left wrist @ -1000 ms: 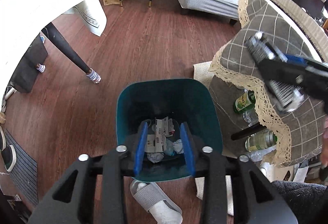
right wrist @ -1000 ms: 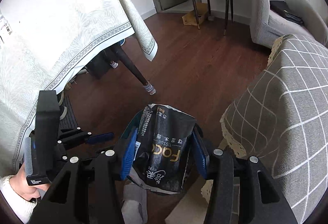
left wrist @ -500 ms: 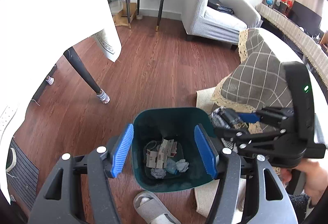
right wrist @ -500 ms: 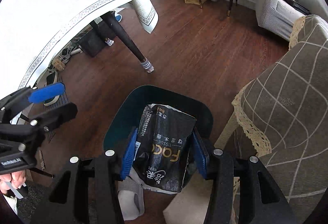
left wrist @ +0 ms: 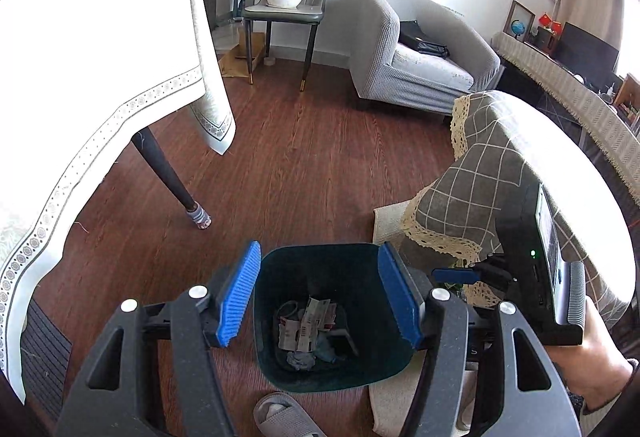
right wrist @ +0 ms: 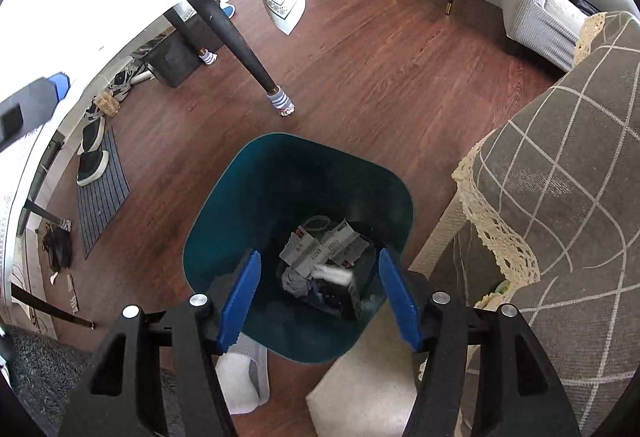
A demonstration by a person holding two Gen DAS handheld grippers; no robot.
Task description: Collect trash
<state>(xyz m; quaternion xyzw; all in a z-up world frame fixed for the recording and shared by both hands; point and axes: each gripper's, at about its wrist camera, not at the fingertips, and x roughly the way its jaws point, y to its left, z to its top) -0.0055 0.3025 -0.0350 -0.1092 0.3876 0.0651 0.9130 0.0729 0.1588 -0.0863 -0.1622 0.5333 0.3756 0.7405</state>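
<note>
Left wrist: wood floor (left wrist: 304, 165), draped table (left wrist: 92, 49), grey armchair (left wrist: 420, 53), left gripper (left wrist: 320, 297) wide and empty over the teal bin (left wrist: 360, 369) of paper scraps (left wrist: 306, 329); right wrist: right gripper (right wrist: 319, 299) wide, empty above that bin (right wrist: 224, 233), checked cloth (right wrist: 560, 173) just beside.

We record a dark teal bin (right wrist: 224, 237), blue pads (right wrist: 240, 301) on black grippers, grey cloth (right wrist: 560, 177) in a white grid with cream lace edging, reddish-brown wood floor (right wrist: 380, 77), and a striped grey mat (right wrist: 102, 193).
</note>
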